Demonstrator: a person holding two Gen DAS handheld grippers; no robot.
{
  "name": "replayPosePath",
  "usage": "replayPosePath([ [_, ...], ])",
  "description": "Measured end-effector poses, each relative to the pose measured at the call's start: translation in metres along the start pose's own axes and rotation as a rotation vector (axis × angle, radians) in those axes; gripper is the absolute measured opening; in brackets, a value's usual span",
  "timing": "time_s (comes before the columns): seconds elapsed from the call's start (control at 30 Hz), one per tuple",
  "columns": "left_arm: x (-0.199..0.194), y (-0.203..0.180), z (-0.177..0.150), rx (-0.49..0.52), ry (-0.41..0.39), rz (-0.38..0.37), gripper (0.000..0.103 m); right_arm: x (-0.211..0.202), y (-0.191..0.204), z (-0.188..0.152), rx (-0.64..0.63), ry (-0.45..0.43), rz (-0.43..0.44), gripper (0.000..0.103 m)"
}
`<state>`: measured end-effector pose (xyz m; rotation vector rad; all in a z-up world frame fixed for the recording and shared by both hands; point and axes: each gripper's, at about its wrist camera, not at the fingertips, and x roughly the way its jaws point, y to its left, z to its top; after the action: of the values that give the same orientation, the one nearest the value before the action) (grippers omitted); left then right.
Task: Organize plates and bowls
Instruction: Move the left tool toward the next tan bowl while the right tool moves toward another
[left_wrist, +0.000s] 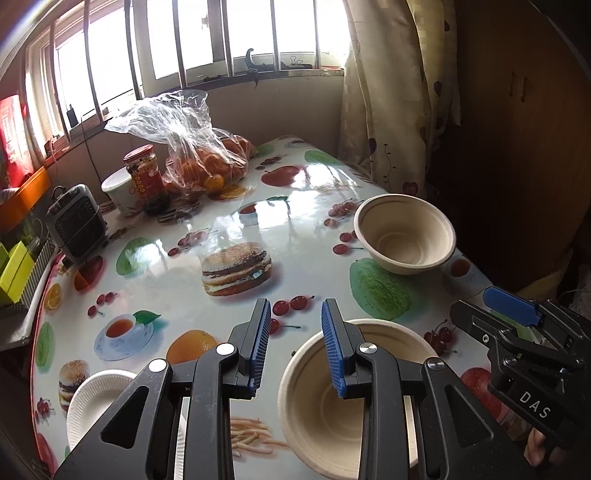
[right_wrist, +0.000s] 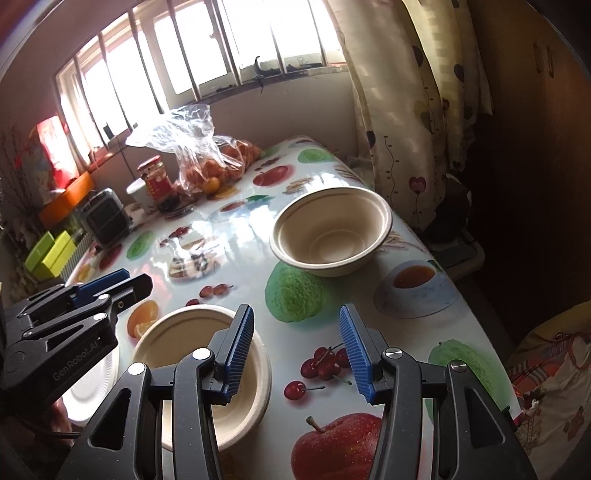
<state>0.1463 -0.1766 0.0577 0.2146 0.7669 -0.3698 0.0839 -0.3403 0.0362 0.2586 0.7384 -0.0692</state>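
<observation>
Where lettering shows — right gripper (left_wrist: 517, 314) "DAS", left gripper (right_wrist: 99, 291) "GenRobot.AI".

A table (left_wrist: 295, 206) with a glossy cloth printed with fruit and burgers fills the scene. At its far left stands a red-lidded jar (left_wrist: 146, 177), just beside a white cup (left_wrist: 118, 192) (partly hidden behind it). A clear plastic bag of oranges (left_wrist: 207, 162) sits right of the jar. A small grey heater (left_wrist: 77, 221) stands at the left edge. A barred window (left_wrist: 207, 37) lies beyond, a patterned curtain (left_wrist: 391, 92) on the right.
</observation>
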Motion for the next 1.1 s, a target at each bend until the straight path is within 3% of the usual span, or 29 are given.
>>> replayPosePath([
  [0.07,0.003,-0.001,0.005,0.008,-0.004,0.007,0.030,0.002,-0.003,0.004,-0.002,-0.002,-0.009,0.055],
  [0.77,0.042,-0.005,0.047,0.025,0.012,-0.009,0.030,0.027,-0.031,0.043,0.010,-0.018,-0.085,0.055],
  [0.97,0.054,0.000,0.059,0.016,0.030,-0.038,0.030,0.033,-0.038,0.051,0.017,-0.018,-0.103,0.055],
  [1.1,0.070,0.003,0.066,-0.008,0.082,-0.082,0.030,0.038,-0.043,0.056,0.021,-0.016,-0.116,0.055],
])
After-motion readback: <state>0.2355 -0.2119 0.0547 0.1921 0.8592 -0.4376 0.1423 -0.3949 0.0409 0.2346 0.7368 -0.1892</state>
